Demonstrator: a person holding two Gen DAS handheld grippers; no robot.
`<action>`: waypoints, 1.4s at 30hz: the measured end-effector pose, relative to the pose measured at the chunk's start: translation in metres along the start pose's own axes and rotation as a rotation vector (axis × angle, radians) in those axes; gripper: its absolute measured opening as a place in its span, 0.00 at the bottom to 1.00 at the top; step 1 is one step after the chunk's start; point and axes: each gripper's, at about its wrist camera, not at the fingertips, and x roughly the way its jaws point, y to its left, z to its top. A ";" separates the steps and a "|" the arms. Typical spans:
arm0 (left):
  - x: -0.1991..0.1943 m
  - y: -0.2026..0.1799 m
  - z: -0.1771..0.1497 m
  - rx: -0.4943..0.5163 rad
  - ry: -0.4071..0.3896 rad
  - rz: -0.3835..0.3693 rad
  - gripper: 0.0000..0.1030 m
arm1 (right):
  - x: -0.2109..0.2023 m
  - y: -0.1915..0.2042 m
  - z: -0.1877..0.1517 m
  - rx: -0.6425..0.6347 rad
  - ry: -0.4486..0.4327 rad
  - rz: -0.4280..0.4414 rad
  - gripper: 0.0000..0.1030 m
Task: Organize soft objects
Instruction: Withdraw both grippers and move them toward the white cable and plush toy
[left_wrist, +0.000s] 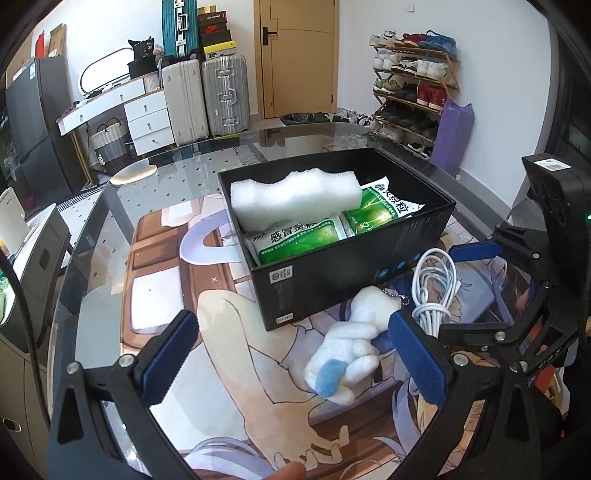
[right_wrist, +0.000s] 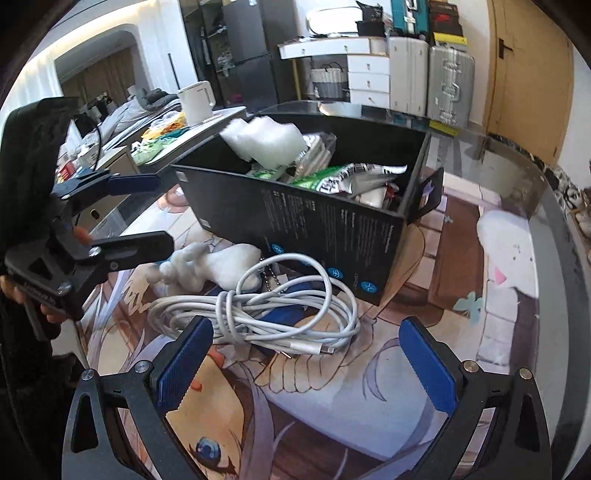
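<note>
Holding both tools low over the glass table (left_wrist: 110, 229), I am keeping my left gripper (left_wrist: 295, 354) spread wide, its blue pads (left_wrist: 168, 356) gripping nothing, with the white plush toy (left_wrist: 351, 343) lying just inside the right-hand pad on the printed mat (left_wrist: 166, 288). My right gripper (right_wrist: 306, 362) is likewise standing wide apart and empty, hovering just short of the coiled white cable (right_wrist: 266, 310), which is resting on the mat beside the plush toy (right_wrist: 210, 266). Beyond both of these the black box (left_wrist: 332, 280) is sitting open on the mat, its near wall just behind the toy and the cable (left_wrist: 436, 291). Inside it a white foam block (left_wrist: 295, 199) is lying across green packets (left_wrist: 295, 240), and from the right wrist camera the foam (right_wrist: 262, 140) is poking above the box rim (right_wrist: 295, 184). Farther back, suitcases (left_wrist: 207, 96) and a shoe rack (left_wrist: 410, 88) are standing against the wall on either side of a door (left_wrist: 295, 55).
</note>
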 end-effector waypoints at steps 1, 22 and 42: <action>0.000 0.000 0.000 0.001 0.000 -0.001 1.00 | 0.002 0.000 0.000 0.004 0.003 0.003 0.99; 0.004 -0.008 -0.005 0.032 0.036 -0.026 1.00 | 0.012 0.014 0.005 0.022 -0.003 -0.001 0.99; 0.006 -0.013 -0.006 0.049 0.055 -0.047 1.00 | -0.002 0.004 0.000 -0.012 -0.016 0.074 0.66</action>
